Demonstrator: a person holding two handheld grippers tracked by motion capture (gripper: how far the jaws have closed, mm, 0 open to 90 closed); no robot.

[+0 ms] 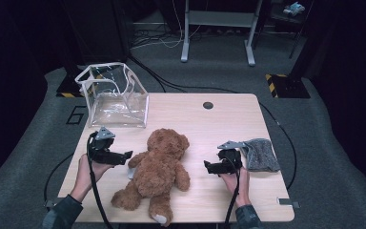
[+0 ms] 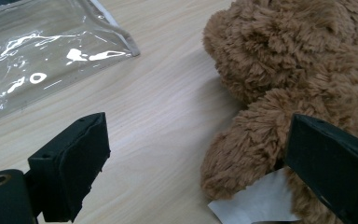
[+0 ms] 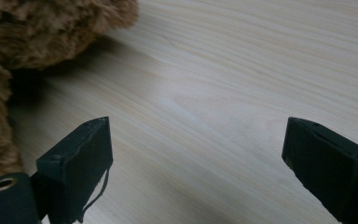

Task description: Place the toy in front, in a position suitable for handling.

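A brown teddy bear (image 1: 159, 169) lies on its front on the wooden table (image 1: 228, 124), head toward the far side. My left gripper (image 1: 124, 156) is open just left of the bear's arm (image 2: 256, 140); its right jaw rests against the fur, beside a white tag (image 2: 256, 203). My right gripper (image 1: 208, 167) is open to the right of the bear, jaws pointing at it over bare wood (image 3: 223, 93). The bear's fur (image 3: 37, 32) fills the upper left of the right gripper view.
A clear plastic bag (image 1: 114, 95) with white trim stands open at the table's far left corner; its edge (image 2: 51, 51) lies ahead of my left gripper. A grey cloth (image 1: 261, 153) lies right of my right gripper. A round cable hole (image 1: 208, 105) sits near the far edge.
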